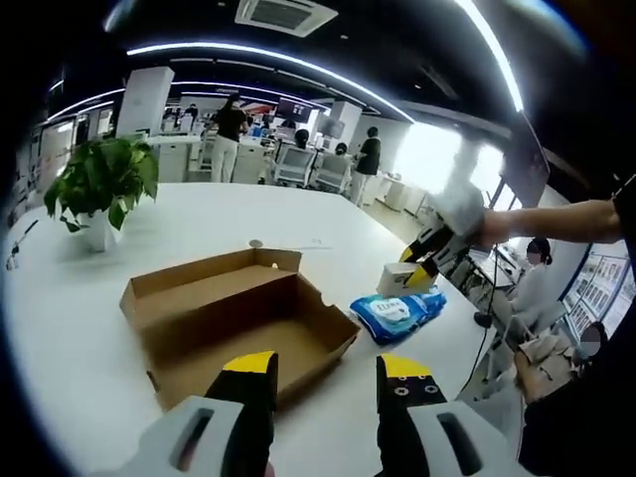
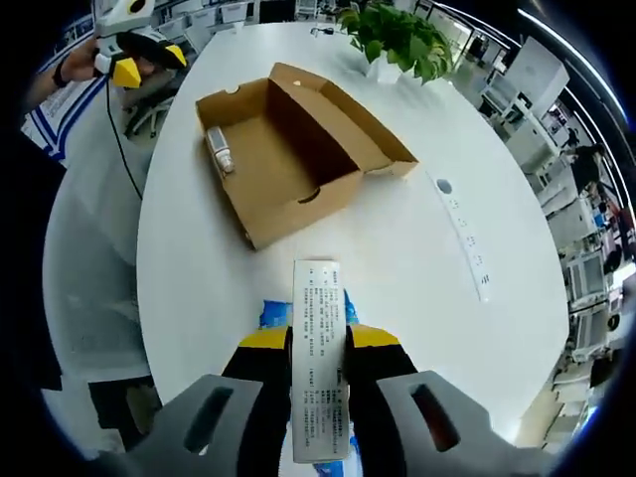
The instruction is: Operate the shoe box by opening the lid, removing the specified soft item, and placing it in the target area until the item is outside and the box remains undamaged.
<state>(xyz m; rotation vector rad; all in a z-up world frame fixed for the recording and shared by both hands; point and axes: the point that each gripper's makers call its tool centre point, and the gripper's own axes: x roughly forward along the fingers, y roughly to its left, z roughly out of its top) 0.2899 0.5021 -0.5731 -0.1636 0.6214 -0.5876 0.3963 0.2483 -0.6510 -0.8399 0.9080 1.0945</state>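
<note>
Likely office — desks (image 1: 189, 149), seated staff (image 1: 370, 154)

white table (image 1: 60, 328), potted plant (image 1: 99, 184), ceiling lights (image 1: 258, 55)

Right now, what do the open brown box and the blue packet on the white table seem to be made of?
Open brown box: corrugated cardboard by its look, matte, with folded flaps and raw brown edges. Blue packet: probably soft plastic film, glossy and wrinkled, with a white label. White table: smooth, faintly reflective, material unclear.

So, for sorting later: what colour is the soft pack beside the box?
Blue with a white label; the soft pack shows best in the left gripper view.
</note>
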